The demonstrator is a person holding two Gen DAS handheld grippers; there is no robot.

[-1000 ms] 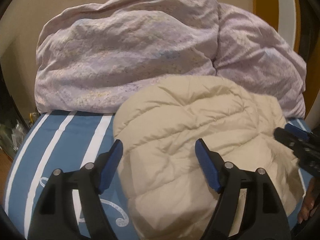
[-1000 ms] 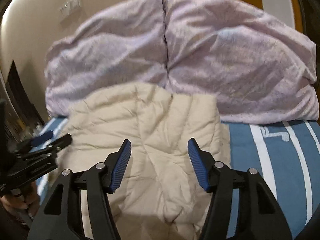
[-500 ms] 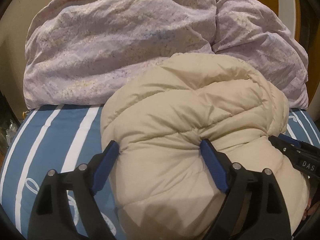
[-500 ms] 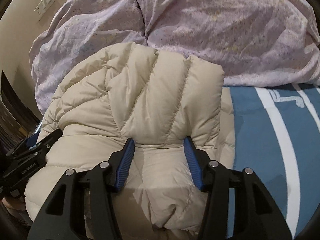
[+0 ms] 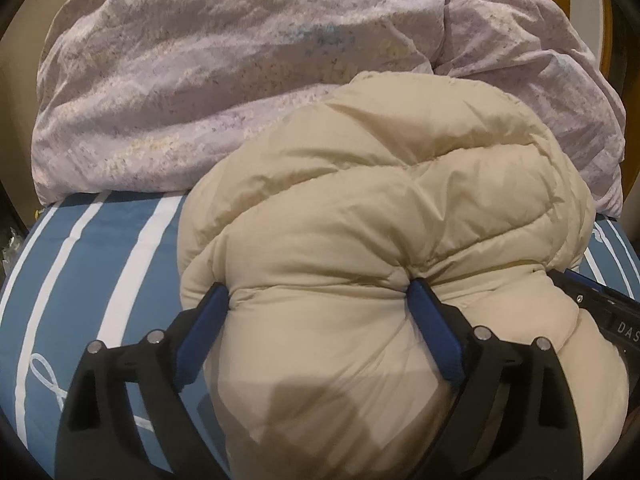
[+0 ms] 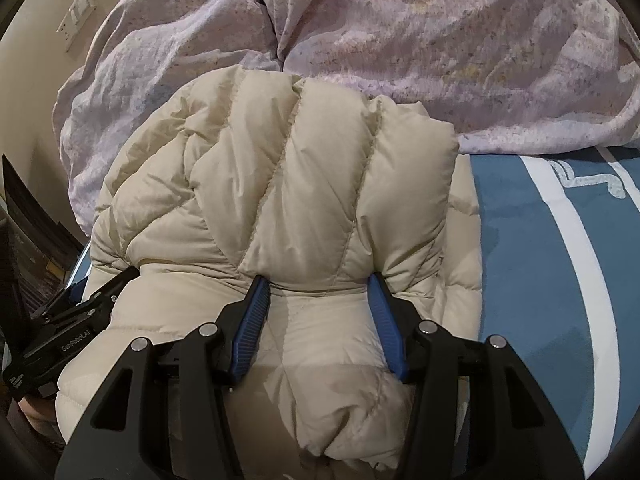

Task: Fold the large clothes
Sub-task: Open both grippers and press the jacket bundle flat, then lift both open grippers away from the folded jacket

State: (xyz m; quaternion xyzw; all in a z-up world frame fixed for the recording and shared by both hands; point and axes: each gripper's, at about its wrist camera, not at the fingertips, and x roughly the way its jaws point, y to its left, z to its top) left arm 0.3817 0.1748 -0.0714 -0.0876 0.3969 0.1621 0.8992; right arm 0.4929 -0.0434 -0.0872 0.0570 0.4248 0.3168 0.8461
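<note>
On the bed: a cream puffy jacket (image 5: 380, 208) lies bunched on a blue sheet with white stripes (image 5: 100, 264), its far edge against a heap of lilac bedding (image 5: 224, 80).
Jacket position: near the middle of the bed, doubled over itself, the upper layer bulging toward the far side.
Left gripper (image 5: 320, 300): fingers spread wide, yet a thick roll of the jacket fills the gap between the blue pads and both press into it, so it reads as grasping the jacket.
Right gripper (image 6: 318, 284): the same, fingers part way apart and pinching a fold of the jacket; the fabric puckers at each pad.
Side by side: each gripper shows at the edge of the other's view, the left one holding the left part of the jacket.
Progress, as a judgement: one fold seems under way, since the jacket is already doubled; it is not yet flat or squared.
Left to do, likely: lay the held layer down, smooth it, perhaps fold again.
Containers: none in view; nothing is held in a box, basket or drawer.
Far left wall: a pale switch plate (image 6: 78, 14).
</note>
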